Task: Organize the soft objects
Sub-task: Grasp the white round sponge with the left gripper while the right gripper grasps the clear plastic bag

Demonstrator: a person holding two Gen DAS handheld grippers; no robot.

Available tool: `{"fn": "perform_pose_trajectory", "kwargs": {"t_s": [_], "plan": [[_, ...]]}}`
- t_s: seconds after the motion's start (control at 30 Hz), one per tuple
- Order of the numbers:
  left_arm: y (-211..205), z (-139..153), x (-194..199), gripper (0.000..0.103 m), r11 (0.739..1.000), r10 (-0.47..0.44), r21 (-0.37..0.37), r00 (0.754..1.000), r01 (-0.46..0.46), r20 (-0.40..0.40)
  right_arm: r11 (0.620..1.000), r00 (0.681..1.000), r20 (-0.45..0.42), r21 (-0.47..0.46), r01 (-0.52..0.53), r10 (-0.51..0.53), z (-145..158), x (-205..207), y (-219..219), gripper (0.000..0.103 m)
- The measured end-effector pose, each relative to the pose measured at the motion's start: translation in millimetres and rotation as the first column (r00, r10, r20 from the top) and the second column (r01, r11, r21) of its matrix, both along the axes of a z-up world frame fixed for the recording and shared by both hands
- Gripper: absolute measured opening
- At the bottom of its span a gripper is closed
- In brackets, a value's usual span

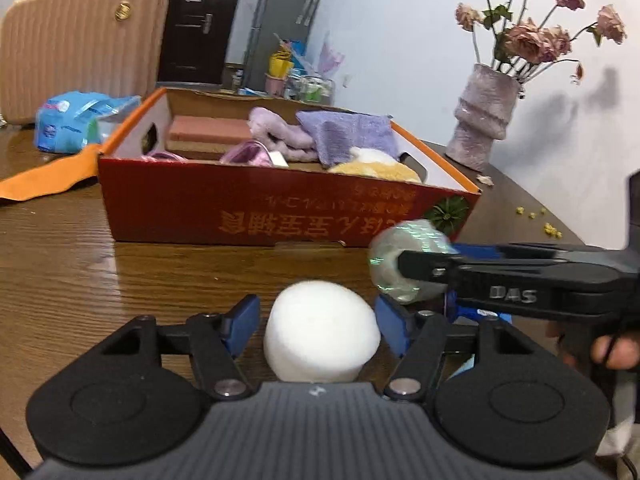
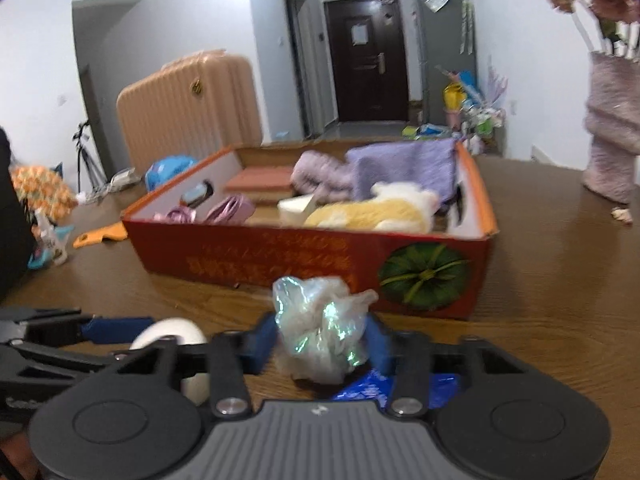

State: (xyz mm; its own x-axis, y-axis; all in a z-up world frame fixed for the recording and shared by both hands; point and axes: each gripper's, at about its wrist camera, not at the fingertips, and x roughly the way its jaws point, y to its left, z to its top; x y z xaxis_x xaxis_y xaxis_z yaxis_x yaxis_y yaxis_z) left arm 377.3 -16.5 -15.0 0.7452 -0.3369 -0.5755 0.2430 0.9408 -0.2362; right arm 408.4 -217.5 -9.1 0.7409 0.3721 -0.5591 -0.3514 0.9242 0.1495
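Two hand-held grippers work a wooden worktop [image 1: 80, 280] in front of a red cardboard box [image 1: 256, 216] already holding a lilac towel [image 1: 348, 136] and a yellow plush toy [image 2: 372, 212]. The left gripper [image 1: 318, 320] has its jaws spread around a white foam ball [image 1: 320, 336], the pads just beside it and seemingly not yet pressing. The right gripper [image 2: 320, 340] has its jaws closed onto a crumpled iridescent plastic bag [image 2: 320, 328], near the box's front wall. A gentle squeeze and a lift clear of the rim should serve both loads best.
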Motion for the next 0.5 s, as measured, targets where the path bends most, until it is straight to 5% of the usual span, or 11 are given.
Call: {"fn": "perform_pose_trajectory", "kwargs": {"t_s": [0.5], "plan": [[6,6,-9,0.054,1.0,0.01,-0.018,1.0,-0.01,0.016,0.999,0.999,0.046,0.034,0.024,-0.026,8,-11,-3,0.034]]}}
